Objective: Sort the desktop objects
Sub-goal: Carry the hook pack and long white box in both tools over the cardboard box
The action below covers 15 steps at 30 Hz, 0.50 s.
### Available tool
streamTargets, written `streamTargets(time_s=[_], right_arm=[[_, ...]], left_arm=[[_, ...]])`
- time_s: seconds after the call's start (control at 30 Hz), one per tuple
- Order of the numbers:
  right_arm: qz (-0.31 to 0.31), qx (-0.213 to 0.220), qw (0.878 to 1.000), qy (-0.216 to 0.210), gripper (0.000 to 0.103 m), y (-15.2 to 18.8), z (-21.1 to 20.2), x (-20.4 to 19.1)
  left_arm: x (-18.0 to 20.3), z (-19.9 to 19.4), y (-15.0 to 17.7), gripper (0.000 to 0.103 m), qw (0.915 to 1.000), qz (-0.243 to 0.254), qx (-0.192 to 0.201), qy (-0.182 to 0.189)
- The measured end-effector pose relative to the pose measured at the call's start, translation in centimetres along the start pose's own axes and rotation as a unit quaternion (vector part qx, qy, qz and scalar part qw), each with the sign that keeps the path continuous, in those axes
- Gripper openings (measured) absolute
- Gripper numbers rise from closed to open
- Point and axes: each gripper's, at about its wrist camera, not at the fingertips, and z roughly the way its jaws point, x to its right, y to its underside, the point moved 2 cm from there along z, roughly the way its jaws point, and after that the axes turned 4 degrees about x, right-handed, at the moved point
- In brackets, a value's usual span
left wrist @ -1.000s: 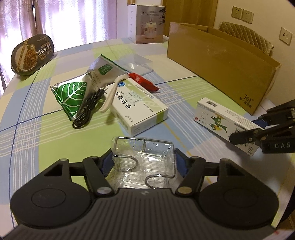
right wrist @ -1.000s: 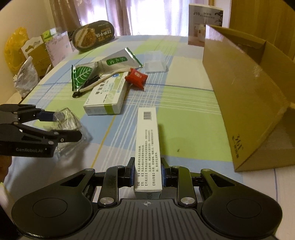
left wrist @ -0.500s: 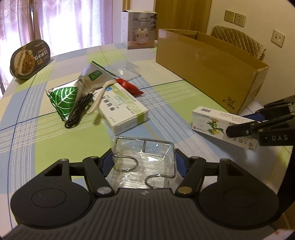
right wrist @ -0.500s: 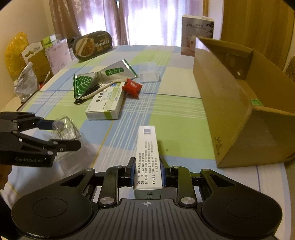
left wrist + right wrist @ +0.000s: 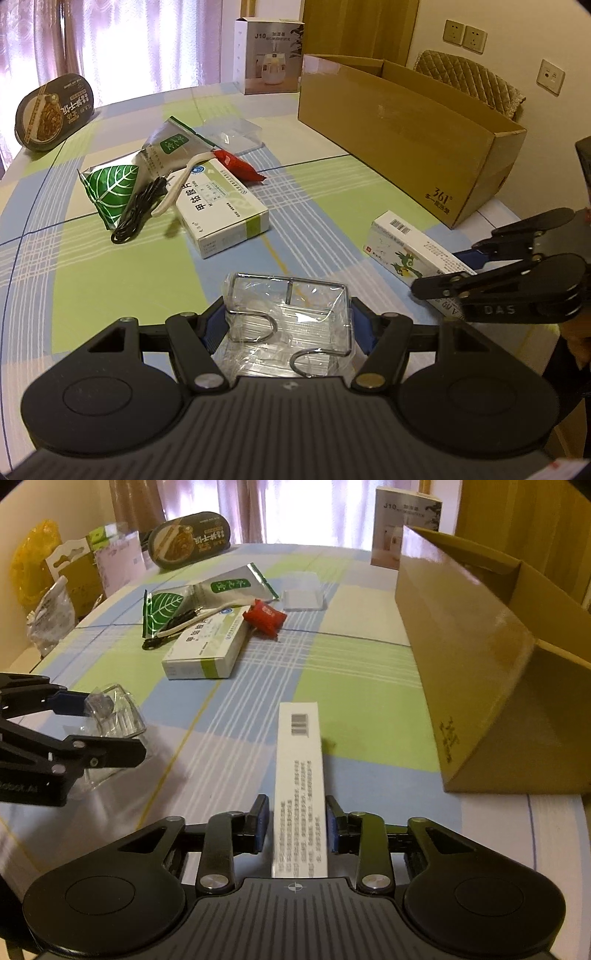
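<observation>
My left gripper (image 5: 288, 326) is shut on a clear plastic packet of metal hooks (image 5: 288, 314), held low over the checked tablecloth. From the right wrist view this left gripper (image 5: 110, 734) and its packet (image 5: 116, 716) sit at the left edge. My right gripper (image 5: 297, 823) is shut on a long white medicine box (image 5: 299, 760) that points forward just above the table. In the left wrist view the right gripper (image 5: 454, 269) and its long box (image 5: 402, 247) show at the right. An open cardboard box (image 5: 480, 657) stands to the right.
A green-white medicine box (image 5: 221, 210), a leaf-print pouch (image 5: 110, 184), a black cable (image 5: 138, 214), a red sachet (image 5: 240, 166) and a clear lid (image 5: 231, 134) lie mid-table. A noodle bowl (image 5: 55, 110) and a humidifier carton (image 5: 269, 55) stand at the far edge. Bags (image 5: 48, 590) crowd the left side.
Both grippers keep their holds. The left wrist view has swung rightward, so the table items slid left and the cardboard box's near end came into view. The right wrist view rose, then dropped.
</observation>
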Motion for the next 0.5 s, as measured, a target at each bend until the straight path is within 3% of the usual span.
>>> streamTargets(time_s=[0.07, 0.13, 0.5], right_arm=[[-0.003, 0.0, 1.0, 0.002, 0.03, -0.1, 0.5, -0.1], [-0.004, 0.001, 1.0, 0.008, 0.023, -0.1, 0.7, 0.0], [0.006, 0.061, 0.998, 0.018, 0.023, -2.3, -3.8, 0.5]], left_arm=[[-0.1, 0.1, 0.0, 0.063, 1.0, -0.002, -0.001, -0.001], [-0.1, 0.1, 0.0, 0.063, 1.0, -0.002, -0.002, -0.003], [1.6, -1.0, -2.1, 0.063, 0.9998, -0.005, 0.017, -0.003]])
